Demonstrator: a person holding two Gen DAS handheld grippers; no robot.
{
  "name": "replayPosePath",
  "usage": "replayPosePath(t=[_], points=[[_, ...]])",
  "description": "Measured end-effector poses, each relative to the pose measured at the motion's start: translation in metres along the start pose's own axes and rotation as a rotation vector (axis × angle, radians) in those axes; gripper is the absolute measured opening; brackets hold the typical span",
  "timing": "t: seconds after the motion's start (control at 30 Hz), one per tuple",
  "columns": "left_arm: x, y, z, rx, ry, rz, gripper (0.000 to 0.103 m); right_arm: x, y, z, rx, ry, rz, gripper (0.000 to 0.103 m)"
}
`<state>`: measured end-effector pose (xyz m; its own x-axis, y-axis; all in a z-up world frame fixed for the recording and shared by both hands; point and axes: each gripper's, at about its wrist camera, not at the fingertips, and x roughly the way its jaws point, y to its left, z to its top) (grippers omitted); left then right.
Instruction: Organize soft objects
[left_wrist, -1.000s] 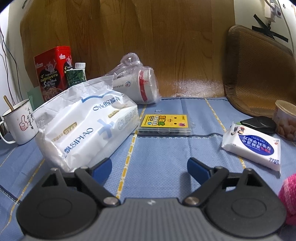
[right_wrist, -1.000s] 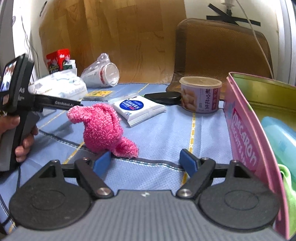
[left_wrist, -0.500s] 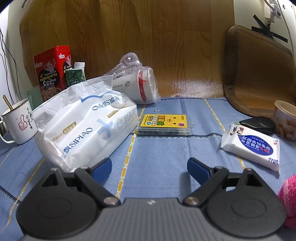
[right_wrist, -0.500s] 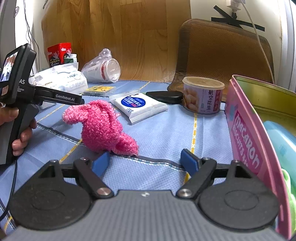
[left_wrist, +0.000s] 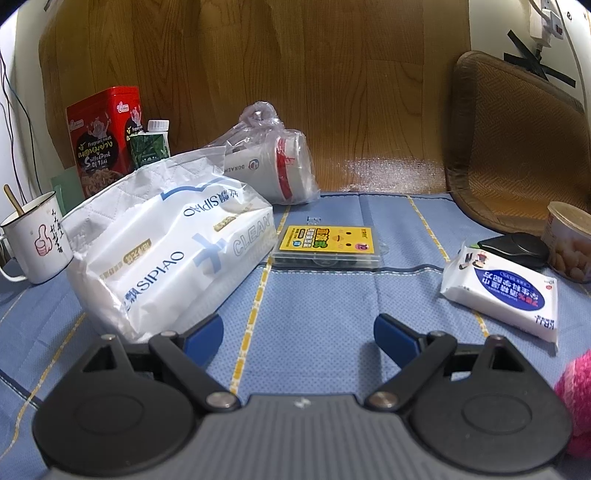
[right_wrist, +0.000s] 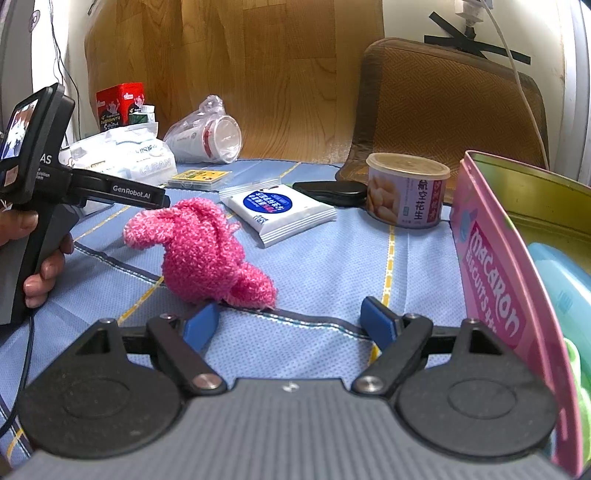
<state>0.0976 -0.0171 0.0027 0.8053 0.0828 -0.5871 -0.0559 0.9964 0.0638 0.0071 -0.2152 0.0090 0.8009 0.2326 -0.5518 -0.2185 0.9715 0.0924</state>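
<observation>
Low in both frames, the left gripper (left_wrist: 297, 330) and right gripper (right_wrist: 290, 319) gape, fingers apart on nothing; fuzzy pink knitted sock (right_wrist: 207, 254) lies centre-left on the blue cloth (right_wrist: 332, 266).

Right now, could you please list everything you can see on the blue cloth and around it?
fluffy sock bundle: 1, pink, centre, by right gripper
large tissue pack: 1, white, left
small tissue pack: 1, white-blue, beyond sock bundle
card case: 1, yellow, middle
bagged cup: 1, white-red, rear, on its side
mug: 1, white, far left
red tin: 1, rear left
peanut can: 1, right
pink tin: 1, open, far right
left gripper: open
right gripper: open
hand: 1, holding left gripper
</observation>
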Motion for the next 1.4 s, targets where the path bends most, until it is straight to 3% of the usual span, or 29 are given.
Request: replayPosePath(t=[0.37,0.53,0.83,0.97,1.07,1.17,1.23,1.27,1.3,1.4], points=[[0.0,-0.001,0.001,0.005,-0.001,-0.01,0.092,0.0,-0.001,0.0,-0.012,0.001,0.0,0.086],[-0.007,0.002,-0.001,-0.004,-0.029,-0.054,0.092,0.001,0.005,-0.001,-0.056,0.001,0.004,0.086],[-0.046,0.029,-0.022,-0.241,0.034,-0.371,0.092,0.001,0.009,0.0,-0.074,0.007,0.039,0.086],[-0.071,0.012,-0.018,-0.209,0.016,-0.522,0.092,0.005,0.021,0.003,-0.096,0.02,0.093,0.086],[-0.075,-0.009,-0.017,-0.148,0.041,-0.562,0.092,0.009,0.031,0.008,-0.099,0.021,0.13,0.086],[-0.067,-0.022,-0.023,-0.12,0.099,-0.581,0.072,0.014,0.039,0.011,-0.119,0.02,0.141,0.085],[-0.065,-0.023,-0.027,-0.153,0.129,-0.649,0.064,0.015,0.043,0.012,-0.126,0.022,0.16,0.068],[-0.065,-0.023,-0.028,-0.168,0.144,-0.682,0.054,0.014,0.045,0.012,-0.132,0.014,0.179,0.052],[-0.068,-0.025,-0.027,-0.17,0.15,-0.697,0.048,0.012,0.047,0.012,-0.133,0.011,0.2,0.045],[-0.083,-0.035,-0.019,-0.131,0.129,-0.713,0.046,0.002,0.049,0.01,-0.136,-0.014,0.165,0.045]])
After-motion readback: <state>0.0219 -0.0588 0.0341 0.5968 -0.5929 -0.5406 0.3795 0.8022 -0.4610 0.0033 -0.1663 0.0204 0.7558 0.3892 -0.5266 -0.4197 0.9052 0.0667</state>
